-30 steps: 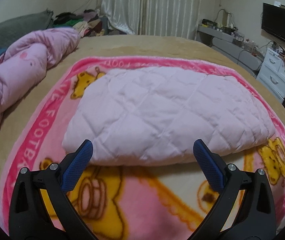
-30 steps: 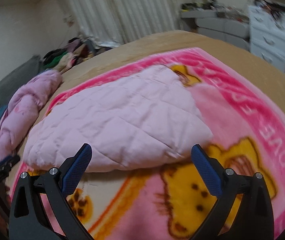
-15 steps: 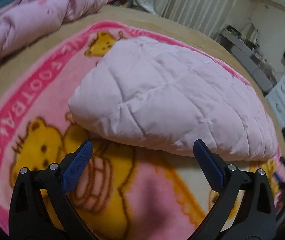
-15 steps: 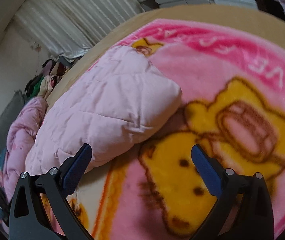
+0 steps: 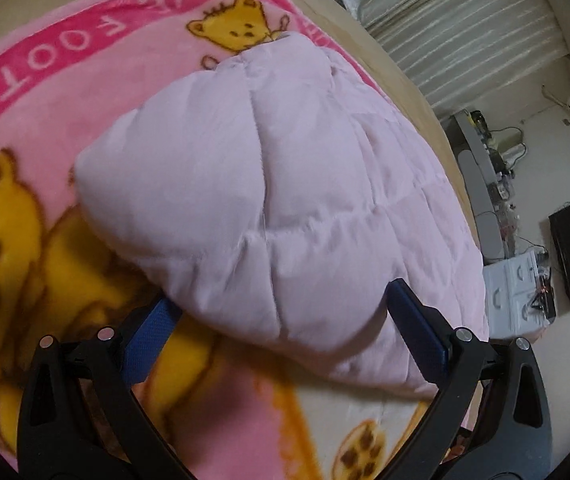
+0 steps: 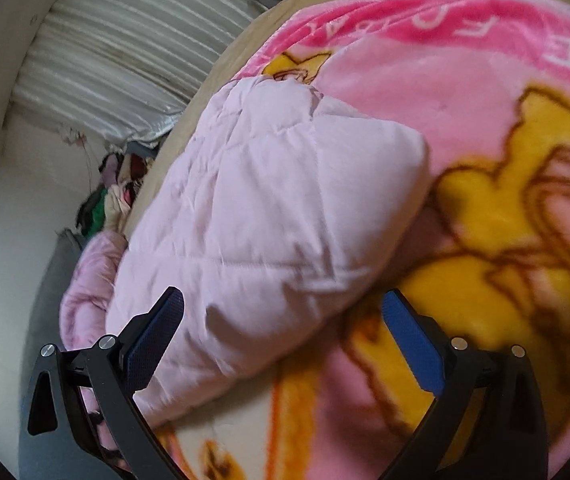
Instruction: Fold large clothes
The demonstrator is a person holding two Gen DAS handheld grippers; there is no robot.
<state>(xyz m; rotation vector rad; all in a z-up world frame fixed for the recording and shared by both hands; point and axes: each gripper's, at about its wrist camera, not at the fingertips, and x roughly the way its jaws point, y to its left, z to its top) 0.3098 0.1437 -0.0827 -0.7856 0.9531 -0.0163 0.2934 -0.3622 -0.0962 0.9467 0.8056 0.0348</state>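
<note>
Garment: the pale pink quilted garment [image 5: 269,200] lies folded into a thick pad on the cartoon-bear blanket [image 5: 45,92], which covers the bed [image 6: 221,68].
Left tongs: my left tongs [image 5: 285,320] are spread wide, straddling the near left corner of the pad; nothing is clamped.
Right tongs: my right tongs [image 6: 281,320] are likewise spread wide at the near right corner, gripping nothing.
Step in hand: I judge this as the approach to the near edge for a further fold.
Next move: both tongs need to close on all layers at their corners, then lift together and carry the edge toward the far side.
Risk: the padded layers may slip apart if only the top one is caught.
Hidden: the underside, the number of layers and the far edge cannot be made out; sleeves or collar are not visible.
Surroundings: curtains [image 6: 125,52] hang beyond the bed.
</note>
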